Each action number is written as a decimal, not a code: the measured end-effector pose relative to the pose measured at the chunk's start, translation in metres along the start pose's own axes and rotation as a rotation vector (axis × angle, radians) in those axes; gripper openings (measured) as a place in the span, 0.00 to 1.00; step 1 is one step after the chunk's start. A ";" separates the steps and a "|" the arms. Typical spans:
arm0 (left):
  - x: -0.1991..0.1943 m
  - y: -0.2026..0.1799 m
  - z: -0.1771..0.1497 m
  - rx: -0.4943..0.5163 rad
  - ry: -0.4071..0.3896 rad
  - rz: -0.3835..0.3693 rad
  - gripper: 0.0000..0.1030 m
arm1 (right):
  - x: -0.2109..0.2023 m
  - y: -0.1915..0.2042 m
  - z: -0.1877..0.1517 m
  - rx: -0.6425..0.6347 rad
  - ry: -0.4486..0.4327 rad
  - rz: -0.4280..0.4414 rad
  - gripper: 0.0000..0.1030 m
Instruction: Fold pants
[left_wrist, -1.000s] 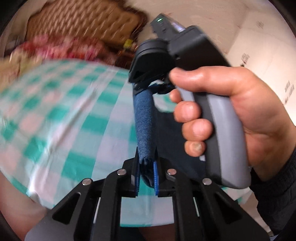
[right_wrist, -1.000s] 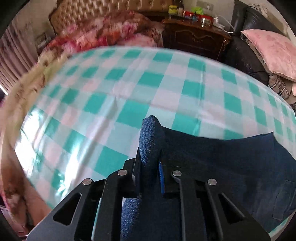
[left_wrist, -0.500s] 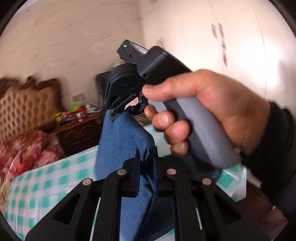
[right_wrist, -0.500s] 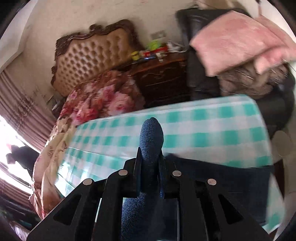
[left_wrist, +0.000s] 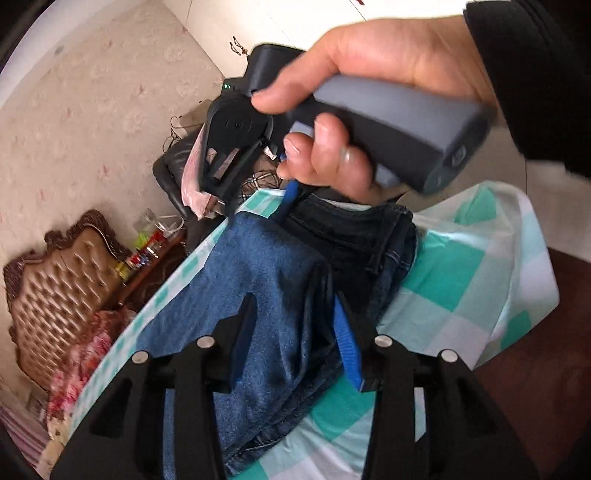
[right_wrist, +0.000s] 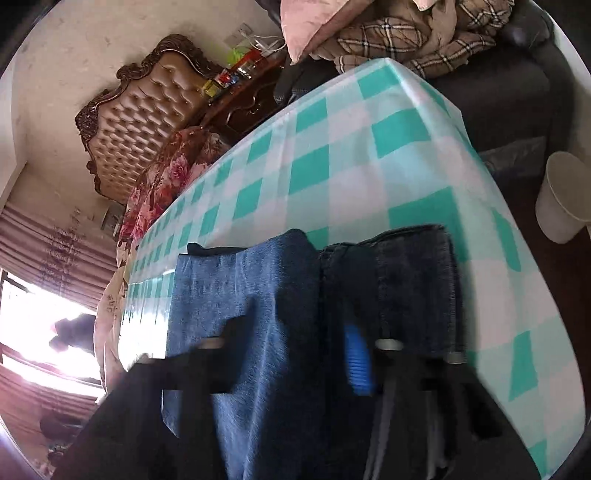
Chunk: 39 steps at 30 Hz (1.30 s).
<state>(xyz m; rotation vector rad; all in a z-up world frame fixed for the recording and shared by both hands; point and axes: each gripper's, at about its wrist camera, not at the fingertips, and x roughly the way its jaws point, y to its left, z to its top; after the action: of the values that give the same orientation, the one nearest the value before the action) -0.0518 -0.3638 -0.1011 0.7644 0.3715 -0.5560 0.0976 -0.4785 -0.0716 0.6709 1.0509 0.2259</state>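
Leg half of jeans (left_wrist: 258, 280) laid over waistband half on checked surface (left_wrist: 450, 266). Left gripper (left_wrist: 291, 332) and right gripper (right_wrist: 291, 354) fingers spread apart, fabric draped between: likely letting go.

A: Gripper bodies?
B: left gripper (left_wrist: 291, 332): black fingers, blue pads, silver screws. right gripper (left_wrist: 369, 122): grey-black handle, green LED.
A: Operator?
B: Bare-skinned right hand (left_wrist: 369, 92), black sleeve (left_wrist: 535, 74).

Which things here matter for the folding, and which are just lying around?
For the job:
- dark blue denim pants
- teal-and-white checked tablecloth under them
- left claw, right claw

Just lying about:
- white paper cup
- pink cushion
- brown plaid blanket
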 end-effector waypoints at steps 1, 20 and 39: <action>0.001 -0.005 -0.001 0.013 -0.004 0.006 0.42 | -0.001 -0.001 0.000 0.000 -0.002 0.005 0.65; -0.004 -0.022 0.037 0.185 -0.120 0.217 0.11 | -0.033 0.039 0.017 -0.244 -0.019 -0.094 0.10; 0.058 -0.044 0.021 0.239 -0.058 -0.013 0.26 | -0.010 -0.021 0.008 -0.237 -0.060 -0.200 0.15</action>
<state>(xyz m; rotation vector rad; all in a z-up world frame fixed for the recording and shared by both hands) -0.0292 -0.4252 -0.1403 0.9735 0.2591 -0.6410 0.0964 -0.5027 -0.0742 0.3541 1.0075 0.1526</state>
